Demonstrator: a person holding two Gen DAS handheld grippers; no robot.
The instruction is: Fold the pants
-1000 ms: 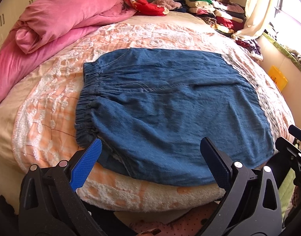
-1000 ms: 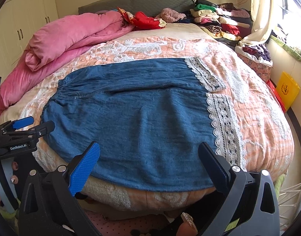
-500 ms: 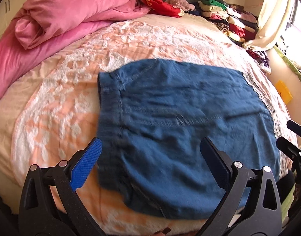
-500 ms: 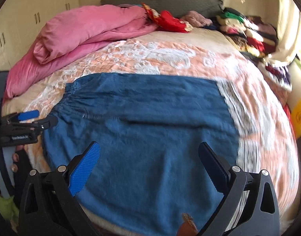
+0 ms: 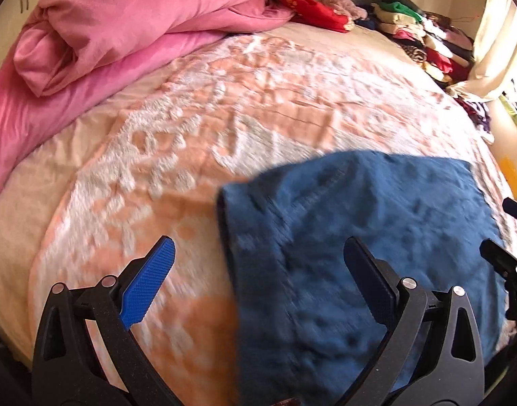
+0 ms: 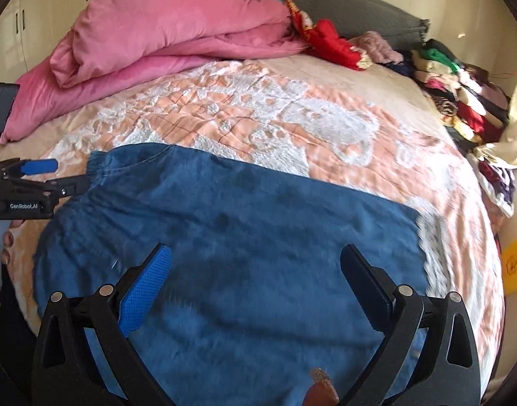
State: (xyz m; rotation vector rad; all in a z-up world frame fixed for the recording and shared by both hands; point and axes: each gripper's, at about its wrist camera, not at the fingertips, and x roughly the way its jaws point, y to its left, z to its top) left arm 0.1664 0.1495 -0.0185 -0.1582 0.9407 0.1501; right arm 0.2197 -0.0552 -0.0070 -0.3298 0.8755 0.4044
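Observation:
Blue denim pants (image 5: 366,247) (image 6: 244,237) lie flat on the peach-and-white bedspread, the elastic waistband at their left end. My left gripper (image 5: 258,264) hovers open over the waistband edge, one finger above bare bedspread and one above the denim. Nothing sits between its fingers. My right gripper (image 6: 255,267) is also open, low over the middle of the pants. In the right wrist view the left gripper (image 6: 52,177) shows at the far left beside the waistband corner. The right gripper's tip (image 5: 505,260) shows at the right edge of the left wrist view.
A pink duvet (image 6: 163,40) is heaped at the back left of the bed (image 6: 326,128). Red clothing (image 6: 332,45) and stacks of folded clothes (image 6: 461,91) line the back right. A grey headboard (image 6: 359,10), a curtain and a yellow bin (image 6: 515,264) stand around the bed.
Both grippers have moved forward and left over the bed, closer to the pants. The left one now sits over the waistband edge. The pants lie as before.

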